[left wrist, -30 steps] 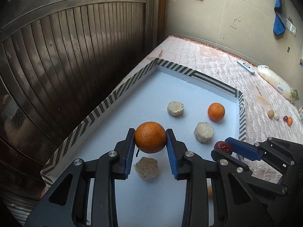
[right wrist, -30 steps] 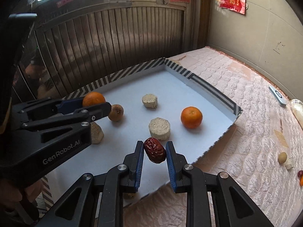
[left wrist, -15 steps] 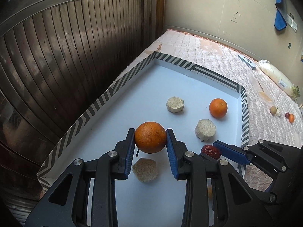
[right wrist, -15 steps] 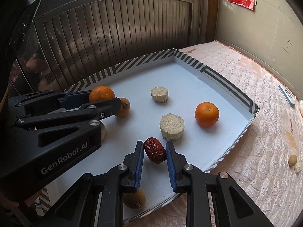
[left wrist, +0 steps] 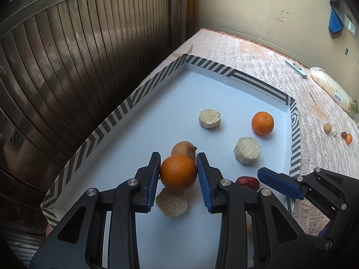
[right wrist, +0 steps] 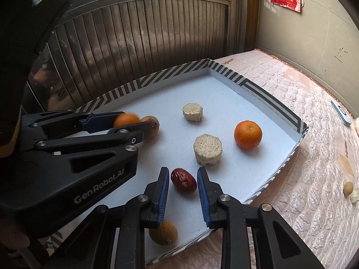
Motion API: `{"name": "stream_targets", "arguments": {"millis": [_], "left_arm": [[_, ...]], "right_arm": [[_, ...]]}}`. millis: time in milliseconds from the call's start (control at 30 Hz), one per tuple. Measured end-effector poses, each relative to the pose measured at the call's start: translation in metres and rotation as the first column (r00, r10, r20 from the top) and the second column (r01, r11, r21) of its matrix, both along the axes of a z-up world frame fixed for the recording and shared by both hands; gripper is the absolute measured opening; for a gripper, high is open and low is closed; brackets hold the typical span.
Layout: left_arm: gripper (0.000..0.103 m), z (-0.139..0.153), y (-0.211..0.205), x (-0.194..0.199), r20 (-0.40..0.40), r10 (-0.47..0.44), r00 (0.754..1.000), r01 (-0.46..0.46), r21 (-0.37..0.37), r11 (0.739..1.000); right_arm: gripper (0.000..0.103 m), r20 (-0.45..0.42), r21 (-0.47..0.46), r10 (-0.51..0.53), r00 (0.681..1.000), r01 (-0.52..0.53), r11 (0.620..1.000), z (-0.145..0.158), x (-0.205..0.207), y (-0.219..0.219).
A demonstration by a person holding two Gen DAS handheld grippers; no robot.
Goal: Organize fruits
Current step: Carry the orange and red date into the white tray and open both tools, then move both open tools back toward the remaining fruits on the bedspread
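Note:
A white tray (left wrist: 258,83) with a striped rim holds the fruit. My left gripper (left wrist: 178,159) is shut on an orange (left wrist: 178,172), low over the tray floor and just in front of a brown fruit (left wrist: 182,149). My right gripper (right wrist: 182,172) is by the tray's near right edge. Its jaws are opening. A red date (right wrist: 183,180) lies on the floor between its pads, with a small gap on each side. A second orange (right wrist: 248,134) sits alone at the right of the tray.
Three beige round blocks (left wrist: 209,118) (left wrist: 246,153) (left wrist: 171,204) stand in the tray, and another brown fruit (right wrist: 163,233) sits at its near edge. Right of the tray, a quilted cover (right wrist: 314,157) carries a remote (left wrist: 296,68) and small loose fruits (left wrist: 327,127). A slatted wall lies behind.
Both grippers have come down closer to the tray floor. The date now rests on the floor and the right jaws have parted from it. The brown fruit shows behind the held orange.

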State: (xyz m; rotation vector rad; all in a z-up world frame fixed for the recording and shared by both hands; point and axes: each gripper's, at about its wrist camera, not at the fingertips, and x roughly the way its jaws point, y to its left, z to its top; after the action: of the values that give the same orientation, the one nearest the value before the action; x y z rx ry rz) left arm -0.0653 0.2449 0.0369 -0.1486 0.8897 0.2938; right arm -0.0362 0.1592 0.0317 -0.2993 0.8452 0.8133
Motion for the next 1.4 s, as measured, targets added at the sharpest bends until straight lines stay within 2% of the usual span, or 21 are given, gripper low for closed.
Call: {"name": "stream_targets", "arguments": {"millis": [67,200,500,933,1400], "left_arm": [[0.039,0.000,0.000,0.000,0.000,0.002,1.000,-0.002,0.004,1.000],[0.058,0.004,0.000,-0.003,0.029,0.013,0.999,-0.013,0.001,1.000],[0.059,0.016,-0.013,-0.006,0.069,0.015,0.998,-0.016,0.008,1.000],[0.059,0.032,-0.061,0.002,0.115,-0.068,0.991,0.065,0.030,0.997],[0.059,0.033,-0.122,0.015,0.106,-0.173,0.979,0.170,0.035,0.985]], "right_arm": [[0.026,0.005,0.005,-0.005,1.000,0.005,1.000,0.003,-0.002,-0.004],[0.027,0.015,0.024,-0.023,1.000,0.023,0.999,0.009,-0.004,-0.013],[0.030,0.052,0.070,-0.071,0.996,0.067,0.995,0.027,-0.006,-0.040],[0.034,0.073,0.086,-0.183,0.980,0.177,0.980,0.035,-0.003,-0.088],[0.040,0.056,0.095,-0.354,0.934,0.347,0.933,0.033,0.012,-0.164]]}}
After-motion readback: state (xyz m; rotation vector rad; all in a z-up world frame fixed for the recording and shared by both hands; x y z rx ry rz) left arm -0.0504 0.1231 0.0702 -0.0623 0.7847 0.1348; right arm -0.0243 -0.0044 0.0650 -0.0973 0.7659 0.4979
